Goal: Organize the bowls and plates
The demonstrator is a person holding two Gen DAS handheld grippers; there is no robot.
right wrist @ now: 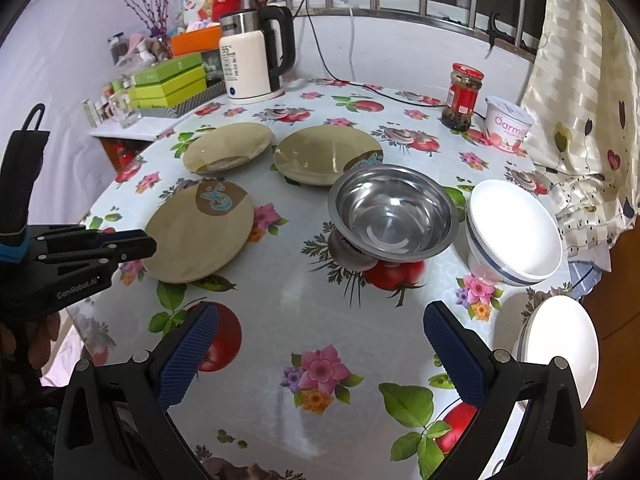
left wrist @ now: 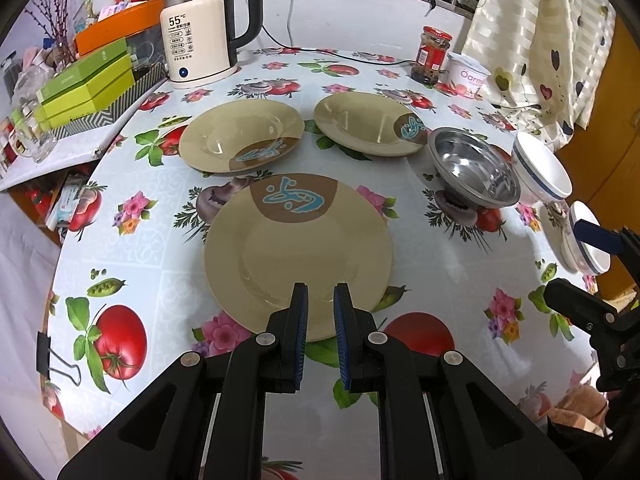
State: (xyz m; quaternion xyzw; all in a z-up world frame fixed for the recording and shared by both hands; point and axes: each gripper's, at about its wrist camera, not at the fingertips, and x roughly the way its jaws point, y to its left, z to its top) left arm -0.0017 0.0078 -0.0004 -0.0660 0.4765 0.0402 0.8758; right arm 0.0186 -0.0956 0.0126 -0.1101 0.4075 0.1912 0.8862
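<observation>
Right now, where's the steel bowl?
The steel bowl sits upright right of centre in the right wrist view, between the rear-right tan plate and the blue-banded white bowl, ahead of the open right gripper.

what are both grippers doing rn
left gripper: nearly shut, holding nothing, over the near plate.
right gripper: open, empty.

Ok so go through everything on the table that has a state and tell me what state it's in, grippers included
Near plate: flat, empty, near edge between the left jaws.
Two far plates: flat, empty, apart.
Steel bowl: upright, empty.
White bowl: upright, empty.
Nearer white bowl: tilted at the table edge.
Jar: lid on.
Yogurt tub: sealed.
Kettle: on its base, display reads 55.
Left gripper: narrowly open.
Right gripper: wide open, empty.
</observation>
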